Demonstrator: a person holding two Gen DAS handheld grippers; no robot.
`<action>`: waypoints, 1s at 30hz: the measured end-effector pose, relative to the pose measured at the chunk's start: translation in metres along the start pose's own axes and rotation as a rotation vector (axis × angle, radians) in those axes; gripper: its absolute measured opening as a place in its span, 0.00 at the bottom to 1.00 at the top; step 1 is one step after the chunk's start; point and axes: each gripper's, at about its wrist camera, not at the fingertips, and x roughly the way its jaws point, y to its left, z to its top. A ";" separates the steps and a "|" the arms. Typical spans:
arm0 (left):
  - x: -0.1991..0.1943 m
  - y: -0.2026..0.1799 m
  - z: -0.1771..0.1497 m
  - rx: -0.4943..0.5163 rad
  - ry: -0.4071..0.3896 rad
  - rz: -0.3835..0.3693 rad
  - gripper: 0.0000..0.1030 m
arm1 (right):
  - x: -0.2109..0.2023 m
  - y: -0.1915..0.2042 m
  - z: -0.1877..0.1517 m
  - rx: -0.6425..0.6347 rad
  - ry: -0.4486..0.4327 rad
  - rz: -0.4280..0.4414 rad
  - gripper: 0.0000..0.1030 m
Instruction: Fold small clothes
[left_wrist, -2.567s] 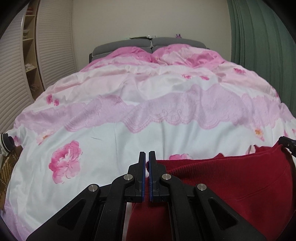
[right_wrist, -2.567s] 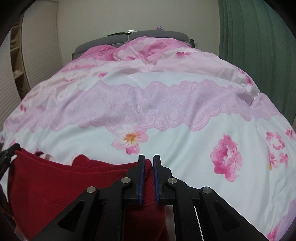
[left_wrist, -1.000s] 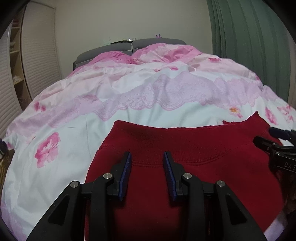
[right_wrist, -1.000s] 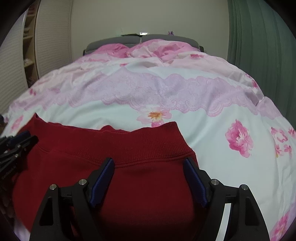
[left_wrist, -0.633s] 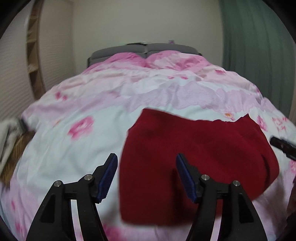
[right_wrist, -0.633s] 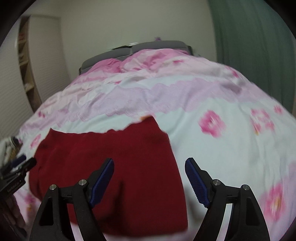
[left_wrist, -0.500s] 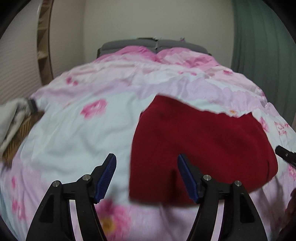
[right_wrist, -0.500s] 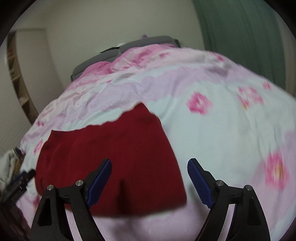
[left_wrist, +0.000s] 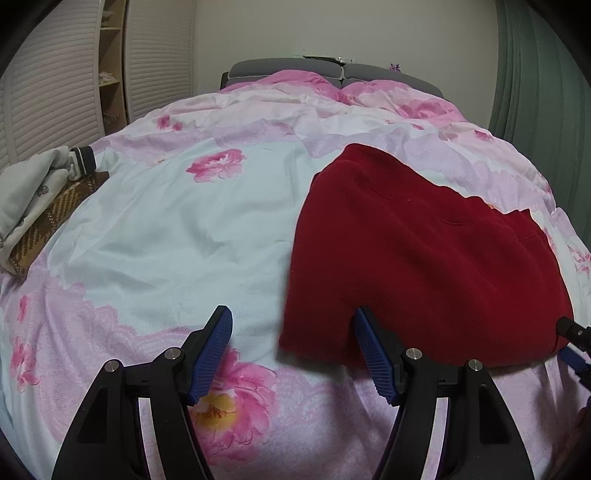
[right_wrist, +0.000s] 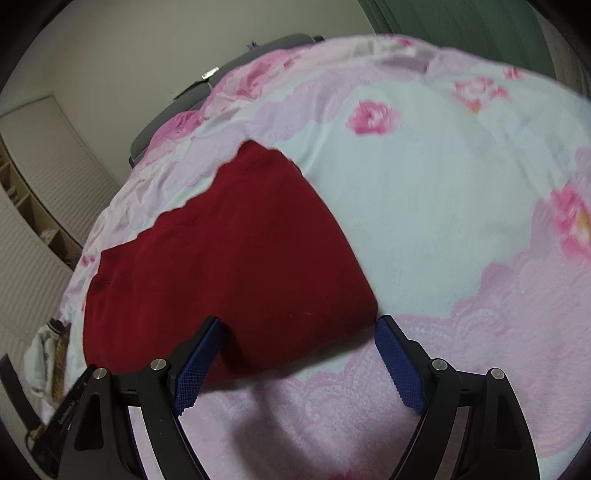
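A red knit garment (left_wrist: 424, 258) lies folded and flat on the bed, spread over the pink floral duvet (left_wrist: 177, 229). The left tongs (left_wrist: 293, 354) stand spread above the near left corner of the garment, and their pads press on nothing. Their right pad sits just at the garment's near edge. The right tongs (right_wrist: 299, 363) are spread wide too, hovering over the garment's near right corner with nothing pinched between them. The tips of the right tongs also show at the far right of the left view, beside the garment's near right corner.

Left of the garment, at the bed's edge, a pale bundle of clothes (left_wrist: 29, 192) rests on a brown checked cloth (left_wrist: 55, 218). Beyond the garment stands a grey headboard (left_wrist: 295, 70). Louvred closet doors (left_wrist: 48, 85) and open shelves lie further left. A green curtain (left_wrist: 539, 85) hangs to the garment's right.
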 end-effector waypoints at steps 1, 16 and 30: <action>0.001 -0.001 0.000 0.002 -0.002 0.000 0.66 | 0.003 0.000 0.000 0.011 0.003 0.010 0.82; 0.011 -0.007 0.005 0.015 -0.013 -0.002 0.66 | 0.029 0.002 0.014 0.055 -0.008 0.203 0.88; 0.003 -0.006 0.008 0.020 -0.020 -0.002 0.66 | 0.000 0.029 0.020 -0.010 -0.071 0.183 0.46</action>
